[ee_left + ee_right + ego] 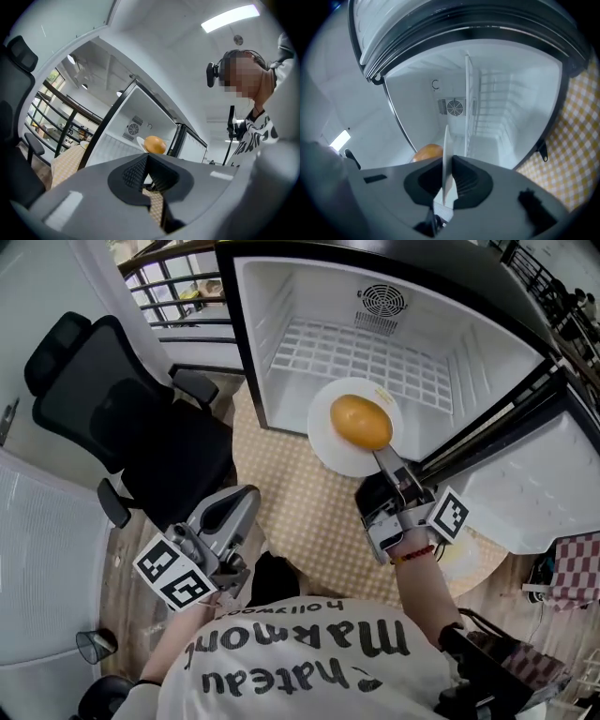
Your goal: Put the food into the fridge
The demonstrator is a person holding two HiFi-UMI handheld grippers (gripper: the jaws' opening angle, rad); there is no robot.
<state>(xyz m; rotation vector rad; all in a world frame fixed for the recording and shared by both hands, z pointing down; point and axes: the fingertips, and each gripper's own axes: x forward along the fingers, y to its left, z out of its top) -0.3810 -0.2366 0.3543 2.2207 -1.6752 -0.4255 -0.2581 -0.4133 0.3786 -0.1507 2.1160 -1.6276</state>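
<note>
White plate [330, 448] with food [361, 422] at fridge [267, 329] edge, rim pinched in right gripper [382, 458] jaws; left gripper [147, 159] jaws closed, empty.

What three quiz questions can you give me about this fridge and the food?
1. True or false: the fridge door is shut.
2. What does the right gripper pinch? A: the rim of the plate. B: a spoon. C: a bottle.
3. Is the left gripper holding anything?

Key: 1. False, it stands open. 2. A. 3. No, its jaws are together with nothing between them.
</note>
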